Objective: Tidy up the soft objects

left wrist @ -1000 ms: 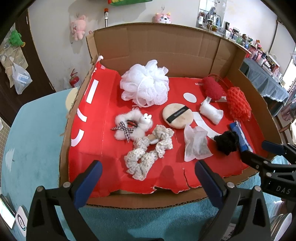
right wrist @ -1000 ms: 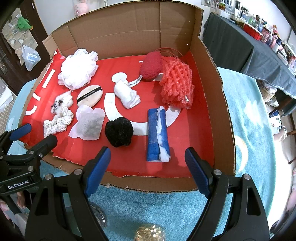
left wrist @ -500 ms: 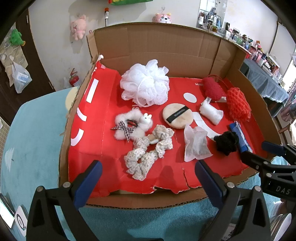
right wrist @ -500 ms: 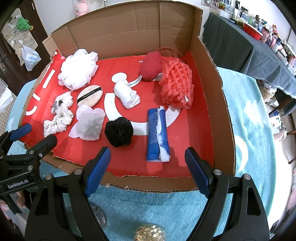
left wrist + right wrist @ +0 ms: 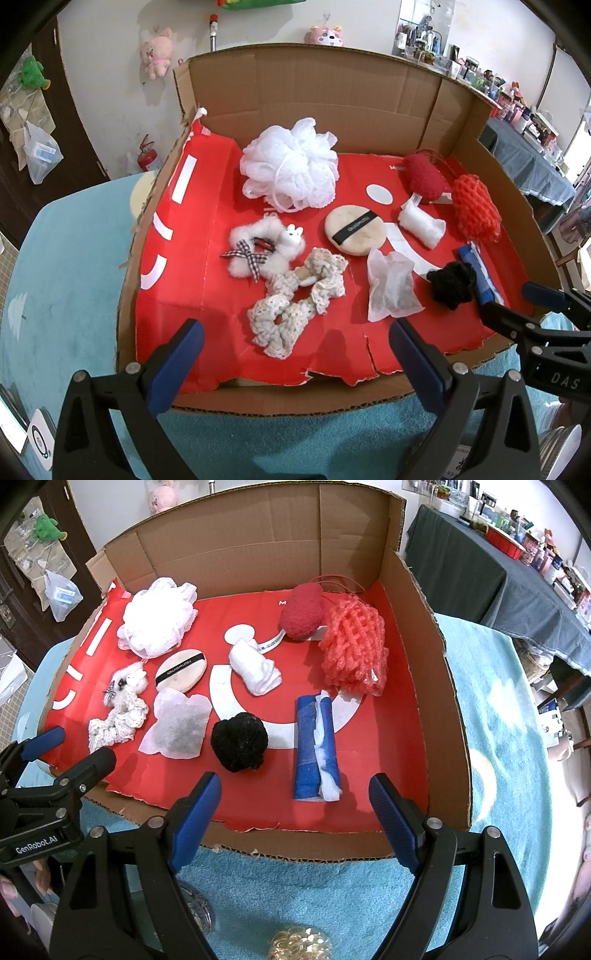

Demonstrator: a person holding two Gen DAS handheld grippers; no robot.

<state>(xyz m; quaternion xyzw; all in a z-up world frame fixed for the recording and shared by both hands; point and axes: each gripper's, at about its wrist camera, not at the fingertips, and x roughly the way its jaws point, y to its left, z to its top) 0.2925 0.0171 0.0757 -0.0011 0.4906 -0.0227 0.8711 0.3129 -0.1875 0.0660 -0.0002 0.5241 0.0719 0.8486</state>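
Along the near cardboard lip of the box [image 5: 288,400] both grippers hover over the teal cloth [image 5: 491,775], outside the tray. Left gripper [image 5: 295,354] has its jaws spread wide and empty; right gripper [image 5: 295,805] likewise stands spread with nothing between the pads.

On the red liner [image 5: 207,221] the soft things lie mostly in the middle and right. White pouf [image 5: 291,162] sits toward the back wall, fluffy scrunchie [image 5: 258,247] touching the lace scrunchie [image 5: 299,295] in front of it. Puff [image 5: 354,229], sachet [image 5: 391,288] and black pompom [image 5: 452,282] run rightward, close together. Blue roll [image 5: 314,749] lies lengthwise near the front. Red mesh [image 5: 354,650] and dark red ball [image 5: 301,609] crowd the back right corner, near the right wall. White bundle [image 5: 256,666] lies between puff and mesh.

Bare liner shows along the left wall and in the front right corner.
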